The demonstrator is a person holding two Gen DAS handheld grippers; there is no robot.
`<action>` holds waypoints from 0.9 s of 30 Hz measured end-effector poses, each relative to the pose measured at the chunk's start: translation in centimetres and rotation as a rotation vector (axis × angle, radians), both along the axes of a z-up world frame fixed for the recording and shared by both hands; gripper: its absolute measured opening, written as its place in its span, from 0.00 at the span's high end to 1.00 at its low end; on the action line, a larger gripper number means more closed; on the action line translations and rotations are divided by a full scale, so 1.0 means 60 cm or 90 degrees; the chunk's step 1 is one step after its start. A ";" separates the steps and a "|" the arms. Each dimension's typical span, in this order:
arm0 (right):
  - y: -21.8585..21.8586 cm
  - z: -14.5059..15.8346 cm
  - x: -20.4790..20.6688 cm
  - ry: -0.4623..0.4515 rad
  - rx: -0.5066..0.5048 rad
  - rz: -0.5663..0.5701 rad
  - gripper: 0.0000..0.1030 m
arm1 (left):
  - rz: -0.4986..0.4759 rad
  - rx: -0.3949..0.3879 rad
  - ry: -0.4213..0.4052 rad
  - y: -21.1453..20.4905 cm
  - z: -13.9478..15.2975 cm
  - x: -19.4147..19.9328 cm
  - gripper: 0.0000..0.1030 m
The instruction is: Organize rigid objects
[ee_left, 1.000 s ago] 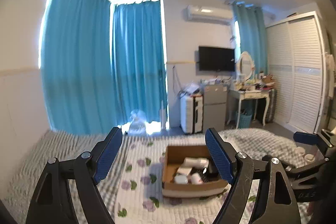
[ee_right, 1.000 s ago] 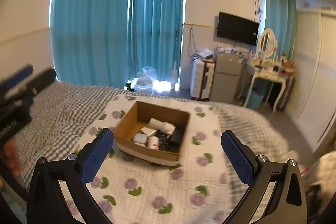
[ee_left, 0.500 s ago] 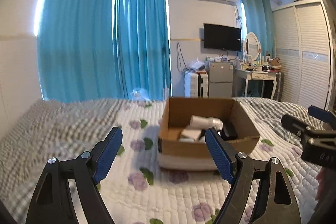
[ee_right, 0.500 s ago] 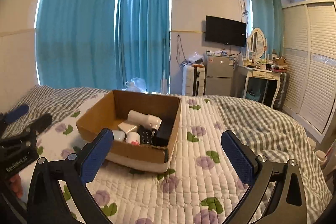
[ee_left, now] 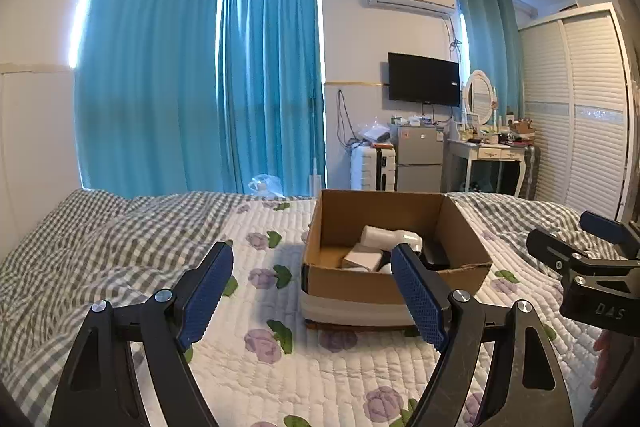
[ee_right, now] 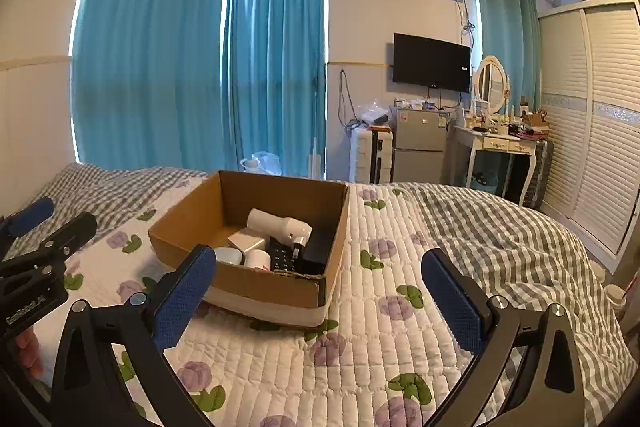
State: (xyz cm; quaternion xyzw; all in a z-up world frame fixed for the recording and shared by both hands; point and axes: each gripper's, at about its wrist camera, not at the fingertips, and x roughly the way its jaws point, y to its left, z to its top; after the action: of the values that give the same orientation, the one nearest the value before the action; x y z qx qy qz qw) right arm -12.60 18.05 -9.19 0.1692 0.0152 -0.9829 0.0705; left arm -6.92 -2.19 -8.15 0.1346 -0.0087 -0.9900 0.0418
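The left claw (ee_left: 312,291), black-framed with blue textured pads, is spread wide and holds nothing; it hovers over the white quilted bedspread with purple flowers (ee_left: 248,355). Its body, seen at the left edge of the right wrist view, bears white lettering that seems to read "GenRobot.AI".

Ahead and a little right of it sits the open brown cardboard box (ee_left: 394,283), resting on the quilt with its right pad overlapping the box's near wall in view. Inside lie a white cylindrical bottle on its side (ee_right: 278,225), a small white rectangular carton (ee_right: 246,239), a white round jar (ee_right: 257,259), a black remote-like keypad (ee_right: 282,259) and a black block (ee_right: 320,247).

The right claw (ee_right: 320,297), of the same build, is also wide open and empty, low over the quilt with the box just beyond its left pad; its frame shows "DAS" in the left wrist view.
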 end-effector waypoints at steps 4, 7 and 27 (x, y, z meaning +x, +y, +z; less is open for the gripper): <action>0.001 -0.004 -0.004 -0.010 -0.011 0.000 0.00 | 0.001 -0.005 -0.004 0.002 -0.002 -0.001 0.19; -0.001 -0.008 -0.007 -0.014 -0.008 0.001 0.00 | 0.001 -0.005 -0.005 0.002 -0.002 0.000 0.19; -0.006 -0.017 -0.010 -0.027 -0.002 0.004 0.00 | 0.002 -0.004 -0.020 0.000 -0.005 -0.003 0.19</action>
State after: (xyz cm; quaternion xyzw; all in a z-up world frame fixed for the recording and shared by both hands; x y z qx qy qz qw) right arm -13.18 17.69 -10.19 0.1898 0.0125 -0.9789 0.0741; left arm -7.12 -2.21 -8.47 0.1498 -0.0121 -0.9877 0.0432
